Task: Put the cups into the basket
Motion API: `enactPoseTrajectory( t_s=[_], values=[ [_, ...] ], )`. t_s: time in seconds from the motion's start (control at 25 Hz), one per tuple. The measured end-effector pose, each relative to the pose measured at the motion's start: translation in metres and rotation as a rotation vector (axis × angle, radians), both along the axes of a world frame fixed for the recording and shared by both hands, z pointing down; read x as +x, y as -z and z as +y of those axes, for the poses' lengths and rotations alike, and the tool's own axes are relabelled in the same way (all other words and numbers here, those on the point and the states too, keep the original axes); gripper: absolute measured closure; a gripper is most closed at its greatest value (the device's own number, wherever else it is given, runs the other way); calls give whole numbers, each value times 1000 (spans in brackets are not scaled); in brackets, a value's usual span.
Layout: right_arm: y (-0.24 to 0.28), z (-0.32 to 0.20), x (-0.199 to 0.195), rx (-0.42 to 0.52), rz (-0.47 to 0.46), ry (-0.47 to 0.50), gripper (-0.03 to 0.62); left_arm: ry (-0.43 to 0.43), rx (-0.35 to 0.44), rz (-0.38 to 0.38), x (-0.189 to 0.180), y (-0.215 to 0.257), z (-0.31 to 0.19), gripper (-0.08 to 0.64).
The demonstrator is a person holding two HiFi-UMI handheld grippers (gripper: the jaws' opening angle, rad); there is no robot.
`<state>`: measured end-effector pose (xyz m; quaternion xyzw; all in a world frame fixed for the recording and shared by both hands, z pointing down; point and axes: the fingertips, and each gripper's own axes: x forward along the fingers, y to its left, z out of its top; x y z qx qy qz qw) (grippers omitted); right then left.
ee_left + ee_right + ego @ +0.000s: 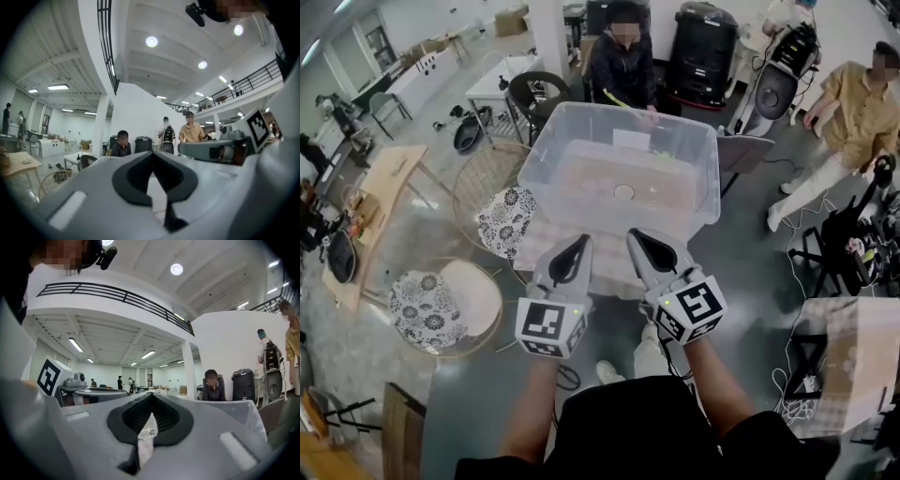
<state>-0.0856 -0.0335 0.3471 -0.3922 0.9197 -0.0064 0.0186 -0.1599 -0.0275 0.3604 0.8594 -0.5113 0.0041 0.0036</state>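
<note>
Clear plastic basket [572, 202] just ahead of the fingers [567, 262]

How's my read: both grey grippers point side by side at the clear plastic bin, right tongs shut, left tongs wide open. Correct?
Not quite. The left grey gripper has its tongs shut too, tips together, as the left gripper view shows. The rest stands: it and the right grey gripper point side by side at the clear plastic bin, right tongs shut.

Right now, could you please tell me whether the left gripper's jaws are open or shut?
Shut: in the left gripper view, the left gripper has its jaws meeting at their tips, with nothing held between them.
</note>
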Motion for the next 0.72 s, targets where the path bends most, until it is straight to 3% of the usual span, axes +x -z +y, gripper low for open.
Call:
enactPoseTrajectory(
  t_s=[0.36, 0.72],
  values=[
    [0, 20, 2, 5, 15, -8, 591, -23, 3, 3, 7, 0, 11, 552],
    [1, 25, 20, 0, 18, 2, 591, -45, -11, -19, 35, -5, 8, 552]
  ],
)
